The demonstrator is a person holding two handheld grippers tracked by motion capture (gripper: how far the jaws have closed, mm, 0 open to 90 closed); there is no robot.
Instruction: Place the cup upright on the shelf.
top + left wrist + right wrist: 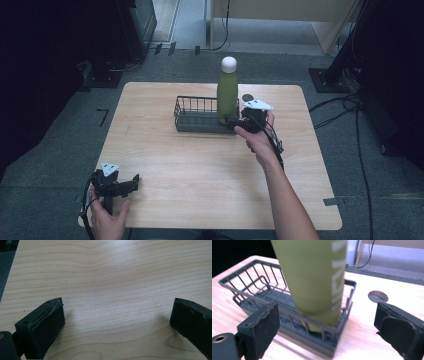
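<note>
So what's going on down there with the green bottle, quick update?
Right tool open, pads clear of bottle. Bottle upright in the wire basket, at its right end. Left tool open, empty, over bare table. Nothing in the way.

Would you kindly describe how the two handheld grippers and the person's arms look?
Both the left gripper and the right gripper are black, each topped by a grey three-cornered plate and trailing a black cable. Their jaws carry blocky black pads with rough edges. The forearms are bare, with no sleeves visible.

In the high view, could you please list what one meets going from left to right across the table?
Left gripper → wire basket → green bottle → right gripper.
</note>
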